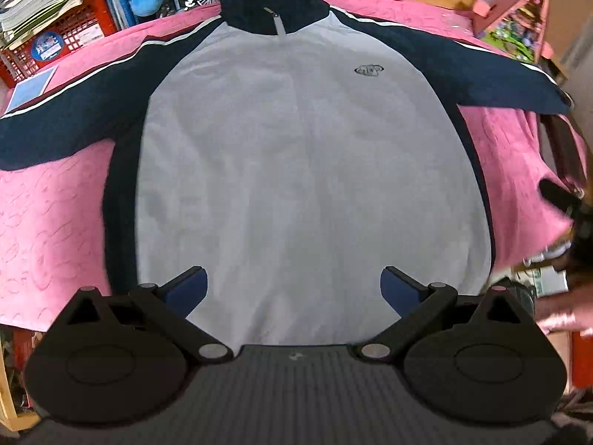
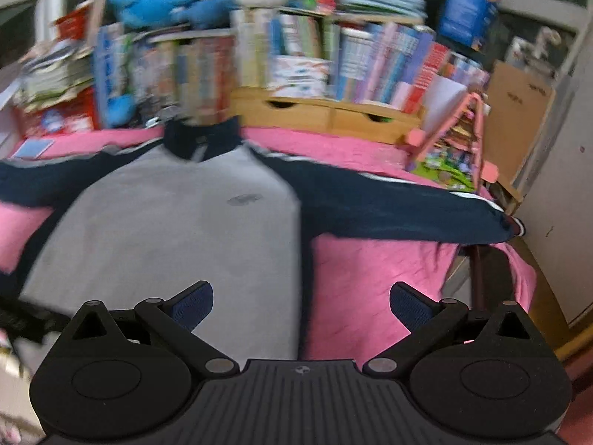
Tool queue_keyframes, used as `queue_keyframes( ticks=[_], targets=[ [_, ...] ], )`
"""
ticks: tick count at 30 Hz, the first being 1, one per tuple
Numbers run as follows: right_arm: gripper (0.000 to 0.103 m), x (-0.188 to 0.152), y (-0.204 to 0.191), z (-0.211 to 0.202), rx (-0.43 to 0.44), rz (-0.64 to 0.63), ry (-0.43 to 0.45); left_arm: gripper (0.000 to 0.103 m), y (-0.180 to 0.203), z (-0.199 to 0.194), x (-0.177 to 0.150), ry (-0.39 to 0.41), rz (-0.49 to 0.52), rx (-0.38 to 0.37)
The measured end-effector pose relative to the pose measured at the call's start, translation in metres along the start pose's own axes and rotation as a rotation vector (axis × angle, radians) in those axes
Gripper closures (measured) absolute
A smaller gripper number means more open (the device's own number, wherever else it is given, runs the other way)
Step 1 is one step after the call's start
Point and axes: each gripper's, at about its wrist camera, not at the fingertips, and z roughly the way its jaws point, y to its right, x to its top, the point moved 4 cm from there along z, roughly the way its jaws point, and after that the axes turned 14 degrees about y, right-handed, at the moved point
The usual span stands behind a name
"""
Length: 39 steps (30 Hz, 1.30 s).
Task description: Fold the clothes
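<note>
Both hand-held grippers agape above jacket hem, nothing gripped.

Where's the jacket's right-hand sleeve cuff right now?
In the right wrist view, the cuff lies far right at the pink bedspread's edge, below the pink toy frame, ahead and right of the open right gripper.
</note>
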Motion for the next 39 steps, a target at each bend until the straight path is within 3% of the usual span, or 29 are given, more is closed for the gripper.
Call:
queue_keyframes(
  ticks=[4, 13, 16, 22, 26, 28, 29, 31, 35, 39],
  targets=[
    [0.000, 0.011, 0.079, 0.060, -0.082, 0.092, -0.008, 0.002, 0.022, 0.021, 0.015, -0.038, -0.011, 0.045],
    [0.000, -0.009, 0.278, 0.176, -0.416, 0.412, -0.059, 0.002, 0.030, 0.038, 0.023, -0.127, -0.039, 0.172],
    [0.000, -0.017, 0.317, 0.204, -0.481, 0.470, -0.070, 0.002, 0.020, 0.043, 0.024, -0.172, -0.093, 0.229],
    [0.000, -0.029, 0.365, 0.265, -0.525, 0.614, -0.103, 0.002, 0.002, 0.051, 0.030, -0.229, -0.157, 0.311],
    [0.003, -0.035, 0.386, 0.298, -0.524, 0.732, -0.151, 0.002, -0.005, 0.052, 0.036, -0.239, -0.159, 0.338],
    [0.030, -0.039, 0.394, 0.310, -0.520, 0.807, -0.199, 0.002, -0.009, 0.054, 0.038, -0.246, -0.162, 0.346],
    [0.033, -0.039, 0.396, 0.313, -0.532, 0.840, -0.206, 0.002, -0.010, 0.055, 0.039, -0.249, -0.168, 0.351],
    [0.077, -0.029, 0.391, 0.310, -0.532, 0.859, -0.191, 0.002, -0.012, 0.057, 0.041, -0.254, -0.180, 0.359],
    [0.088, 0.011, 0.356, 0.292, -0.445, 0.797, -0.108, 0.002, -0.020, 0.063, 0.049, -0.243, -0.211, 0.365],
    [0.089, 0.066, 0.239, 0.260, -0.130, 0.546, 0.004, 0.002, -0.033, 0.065, 0.058, -0.208, -0.249, 0.384]
  ],
)
